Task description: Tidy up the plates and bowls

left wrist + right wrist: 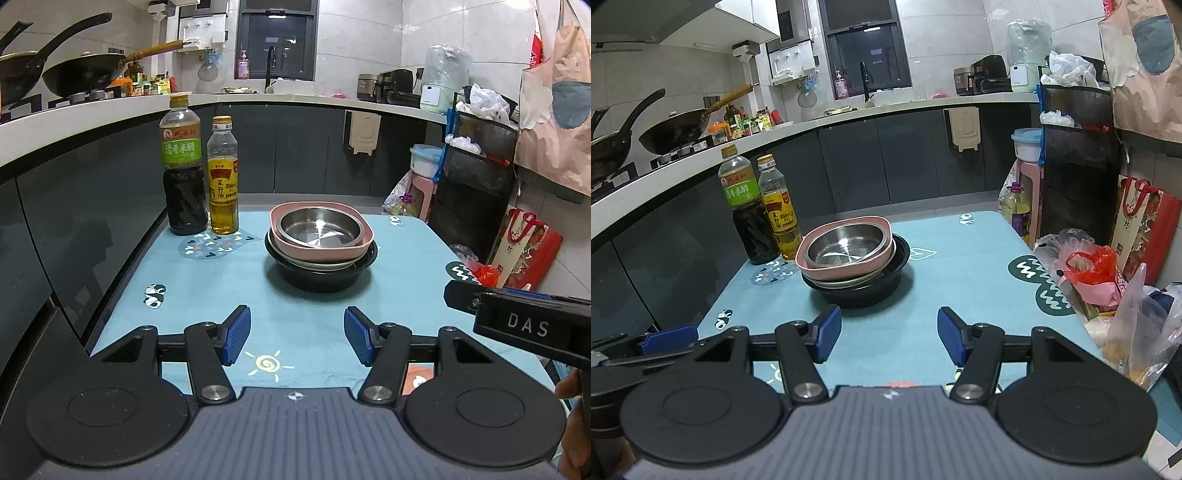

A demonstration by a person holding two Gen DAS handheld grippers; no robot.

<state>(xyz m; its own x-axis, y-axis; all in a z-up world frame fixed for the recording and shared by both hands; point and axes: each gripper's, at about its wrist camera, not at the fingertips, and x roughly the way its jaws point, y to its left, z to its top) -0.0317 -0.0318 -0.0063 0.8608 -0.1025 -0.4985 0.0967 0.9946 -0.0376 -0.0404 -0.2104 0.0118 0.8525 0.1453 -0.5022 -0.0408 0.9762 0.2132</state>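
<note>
A blue patterned table mat (229,280) spreads beneath and ahead of both pairs of jaws. On it, straight ahead of the left gripper (297,338) and ahead and slightly left of the right gripper (888,338), stands the stack: a black bowl (321,278) at the bottom, a pale plate (295,260) above it, a pink square dish (317,247), and a steel bowl (319,230) nested on top. Two bottles (184,166) stand beyond the left jaw. Both grippers' jaws gape wide, holding nothing, well short of the stack.
</note>
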